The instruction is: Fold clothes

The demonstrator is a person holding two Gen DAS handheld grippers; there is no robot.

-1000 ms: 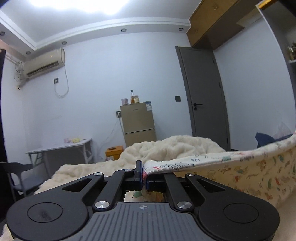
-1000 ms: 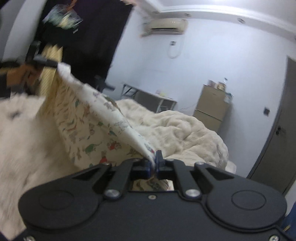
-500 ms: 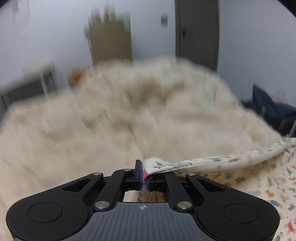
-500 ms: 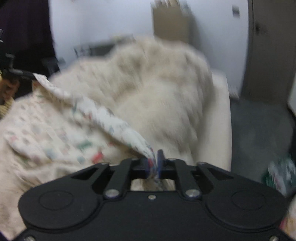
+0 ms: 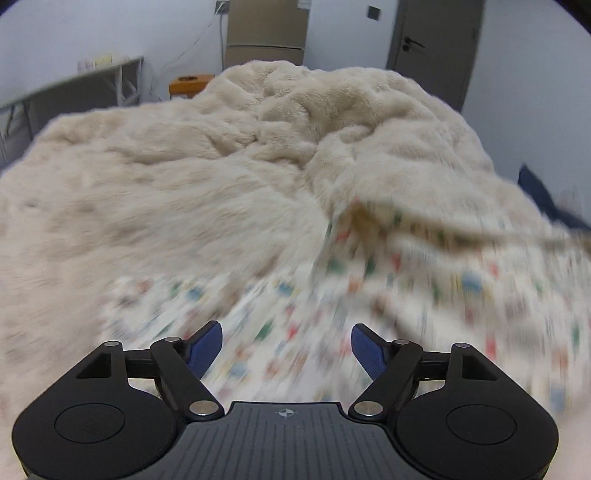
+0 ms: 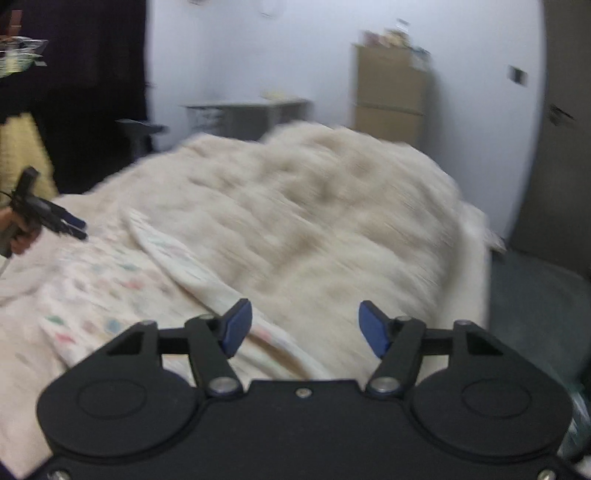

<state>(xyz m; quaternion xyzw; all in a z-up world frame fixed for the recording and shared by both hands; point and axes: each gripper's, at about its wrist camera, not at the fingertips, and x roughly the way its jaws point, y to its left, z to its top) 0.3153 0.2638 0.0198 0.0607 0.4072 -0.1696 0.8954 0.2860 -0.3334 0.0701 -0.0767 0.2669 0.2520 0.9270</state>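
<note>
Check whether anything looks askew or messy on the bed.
The printed cloth is not flat: one edge is flipped up in a ridge across the fluffy blanket, which is bunched into humps itself. Both tools, left and right, are opening with nothing pinched. Motion blur hides finer detail.

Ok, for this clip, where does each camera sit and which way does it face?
Left wrist: on the left gripper, angled down at the printed garment on the fluffy blanket; jaws opening, nothing between them.
Right wrist: on the right gripper, facing across the bed; jaws opening, empty; the left gripper and hand show at its left edge.
Shared: garment, blanket, fridge, desk.
</note>
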